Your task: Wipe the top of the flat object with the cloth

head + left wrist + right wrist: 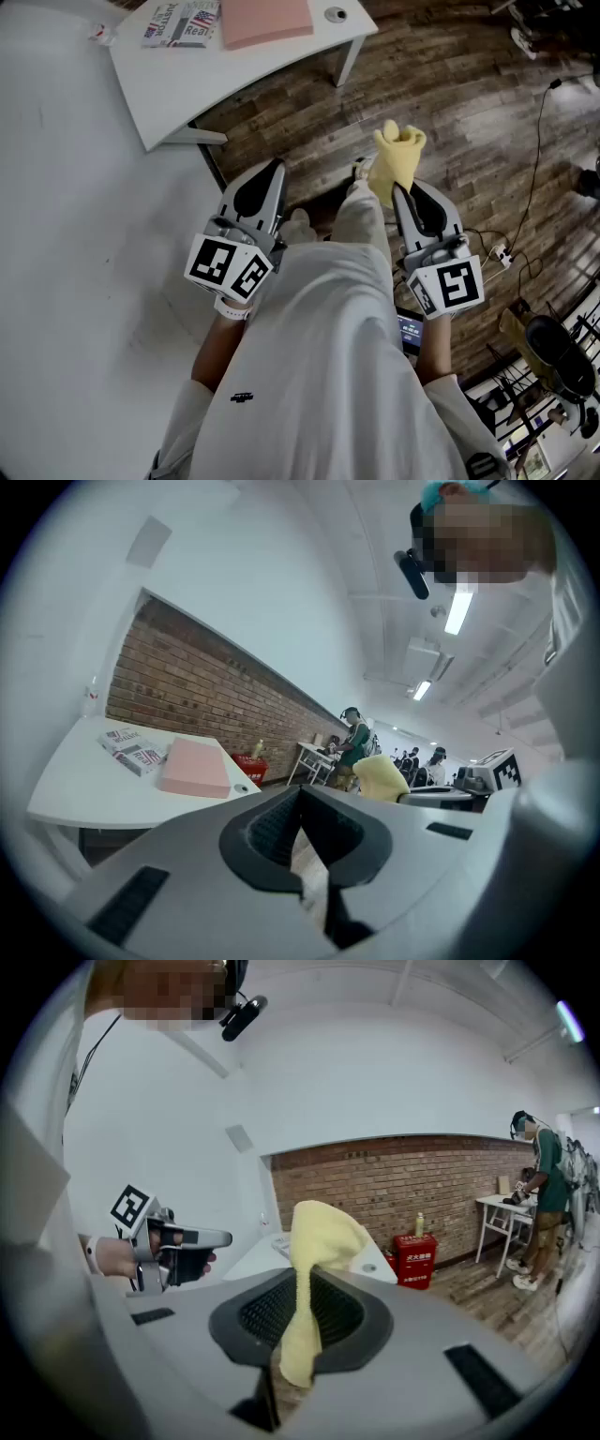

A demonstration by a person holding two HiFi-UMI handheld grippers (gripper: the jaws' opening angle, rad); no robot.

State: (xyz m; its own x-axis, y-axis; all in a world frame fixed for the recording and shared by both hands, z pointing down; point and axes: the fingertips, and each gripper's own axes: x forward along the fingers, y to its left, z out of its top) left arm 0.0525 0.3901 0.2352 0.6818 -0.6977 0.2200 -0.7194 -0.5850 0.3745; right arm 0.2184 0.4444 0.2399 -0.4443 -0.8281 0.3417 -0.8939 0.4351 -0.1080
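Note:
The flat pink object (267, 21) lies on the white table (225, 80) at the top of the head view, well ahead of both grippers; the left gripper view shows the pink object (195, 767) too. My right gripper (399, 190) is shut on a yellow cloth (397, 159), which sticks up crumpled past its tips. In the right gripper view the cloth (319, 1241) hangs between the jaws of that gripper (305, 1279). My left gripper (275, 171) is held beside it at waist height, jaws together with nothing in them (300, 794).
A printed booklet (180, 23) and a small round item (336, 14) share the table with the pink object. Wooden floor (469, 103) lies below, with cables (534, 178) at the right. A white wall (75, 244) stands on the left. A person in green (542, 1194) stands by another table far off.

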